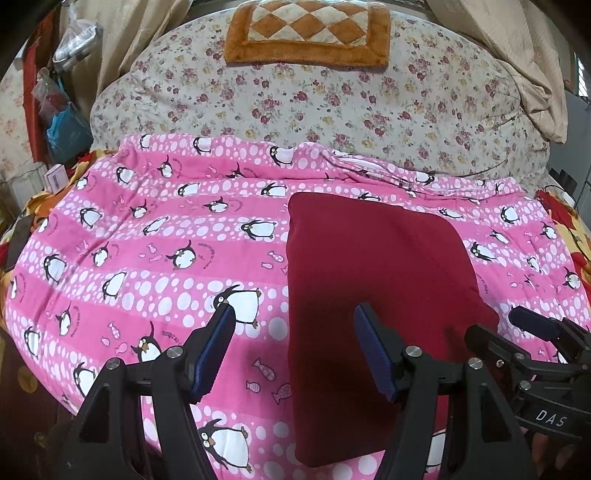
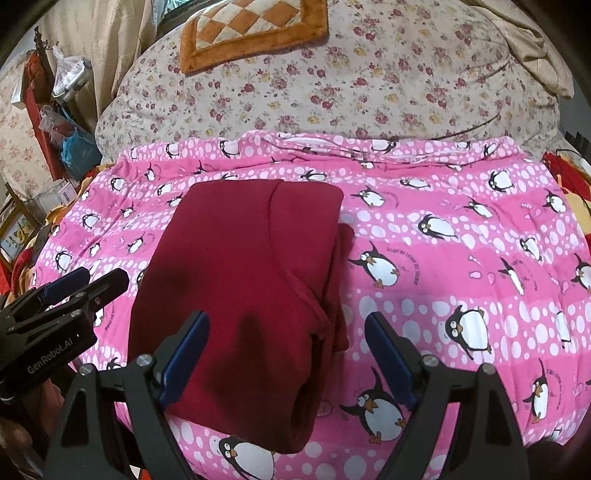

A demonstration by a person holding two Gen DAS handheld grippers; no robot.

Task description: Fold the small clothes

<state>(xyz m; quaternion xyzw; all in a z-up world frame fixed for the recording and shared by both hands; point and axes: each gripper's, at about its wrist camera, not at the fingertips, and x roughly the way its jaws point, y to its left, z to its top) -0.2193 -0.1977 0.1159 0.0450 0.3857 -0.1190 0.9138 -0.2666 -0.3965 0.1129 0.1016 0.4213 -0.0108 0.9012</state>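
Blue ribbed pads line the fingers of the left gripper (image 1: pixel 293 315), whose jaws stand wide apart and hold nothing. Its left finger (image 1: pixel 216 343) hangs over the pink sheet, while its right finger (image 1: pixel 373 347) hangs over the near part of the folded red garment (image 1: pixel 376 295). At 3 o'clock in the left wrist view, the right gripper (image 1: pixel 517 325) pokes in from the edge, beside the garment's right border.

From its own camera, the right gripper (image 2: pixel 286 321) is likewise spread open and empty. Its left finger (image 2: pixel 186 354) sits above the red cloth and its right finger (image 2: pixel 391 356) above the sheet, so the garment's layered right edge lies between them. At 9 o'clock in this view, the left gripper (image 2: pixel 92 282) shows from the side, close to the garment's left edge.

The red garment (image 2: pixel 236 280) lies folded into a tall rectangle on the pink penguin sheet (image 2: pixel 443 258), with a curved seam on its top layer and stacked folds along the right side. At 12 o'clock beyond the sheet rises a floral quilt (image 1: pixel 332 103), and on top of that rests an orange checkered cushion (image 1: pixel 306 33). Toward 10 o'clock, plastic bags (image 1: pixel 62 110) hang against a beige curtain (image 1: pixel 122 37).
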